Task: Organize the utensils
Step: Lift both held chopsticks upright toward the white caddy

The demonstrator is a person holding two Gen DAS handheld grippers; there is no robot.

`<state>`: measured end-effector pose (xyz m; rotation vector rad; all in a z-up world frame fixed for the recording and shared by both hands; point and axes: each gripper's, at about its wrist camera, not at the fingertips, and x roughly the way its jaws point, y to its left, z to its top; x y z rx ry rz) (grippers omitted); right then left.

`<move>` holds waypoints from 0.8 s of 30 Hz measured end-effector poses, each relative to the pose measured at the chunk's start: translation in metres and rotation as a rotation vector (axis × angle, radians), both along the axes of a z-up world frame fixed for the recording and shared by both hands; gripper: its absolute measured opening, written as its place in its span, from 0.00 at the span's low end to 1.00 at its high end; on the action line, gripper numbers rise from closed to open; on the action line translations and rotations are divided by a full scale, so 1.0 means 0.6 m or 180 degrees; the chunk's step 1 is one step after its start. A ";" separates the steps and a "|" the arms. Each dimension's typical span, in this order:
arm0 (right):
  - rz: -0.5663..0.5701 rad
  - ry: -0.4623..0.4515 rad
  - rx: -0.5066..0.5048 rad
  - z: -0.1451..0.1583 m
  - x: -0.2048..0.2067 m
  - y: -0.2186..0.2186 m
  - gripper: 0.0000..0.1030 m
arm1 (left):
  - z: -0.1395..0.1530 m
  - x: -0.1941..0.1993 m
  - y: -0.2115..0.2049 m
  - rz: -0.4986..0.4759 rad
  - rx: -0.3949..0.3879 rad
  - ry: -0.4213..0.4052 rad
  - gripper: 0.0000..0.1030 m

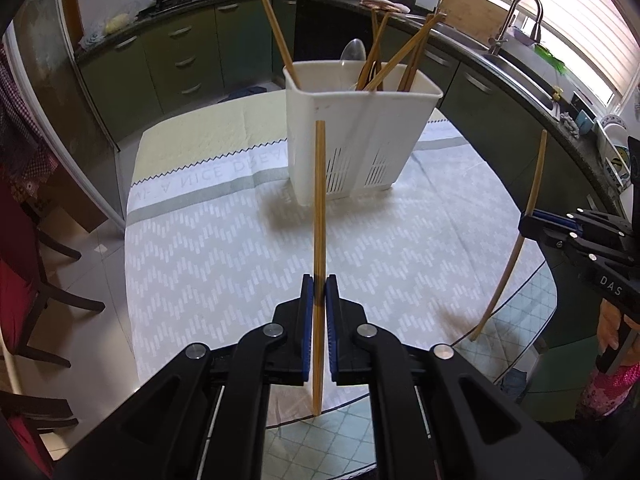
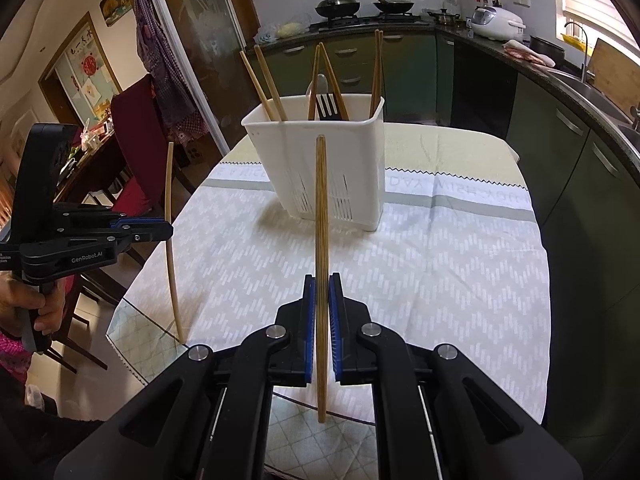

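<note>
Clamped upright between blue-padded black jaws, one tan bamboo chopstick (image 1: 319,208) was held by the left gripper (image 1: 319,292) and another slim wooden chopstick (image 2: 321,216) by the right gripper (image 2: 321,292), both above the patterned tablecloth (image 2: 440,272), short of the white slotted plastic utensil caddy (image 1: 360,136).

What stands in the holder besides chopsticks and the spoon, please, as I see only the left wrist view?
Observer: A black slotted utensil stands in the holder, between the chopsticks.
Operator: Does the right gripper hold its chopstick squarely?
Observer: Yes, it is shut on it, the stick upright between the pads.
Operator: And my left hand?
Observer: It wraps the handle of the left gripper, low at the picture's left.
</note>
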<state>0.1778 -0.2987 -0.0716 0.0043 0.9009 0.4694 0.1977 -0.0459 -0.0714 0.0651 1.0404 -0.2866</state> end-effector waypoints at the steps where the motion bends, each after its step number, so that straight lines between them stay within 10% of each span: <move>1: -0.0007 -0.0007 0.0002 0.002 0.000 -0.001 0.07 | 0.003 -0.001 -0.001 0.0000 -0.0003 -0.0012 0.06; 24: 0.0015 -0.0128 0.0011 0.030 -0.005 -0.007 0.07 | 0.040 -0.007 -0.025 -0.0096 -0.0014 -0.0168 0.06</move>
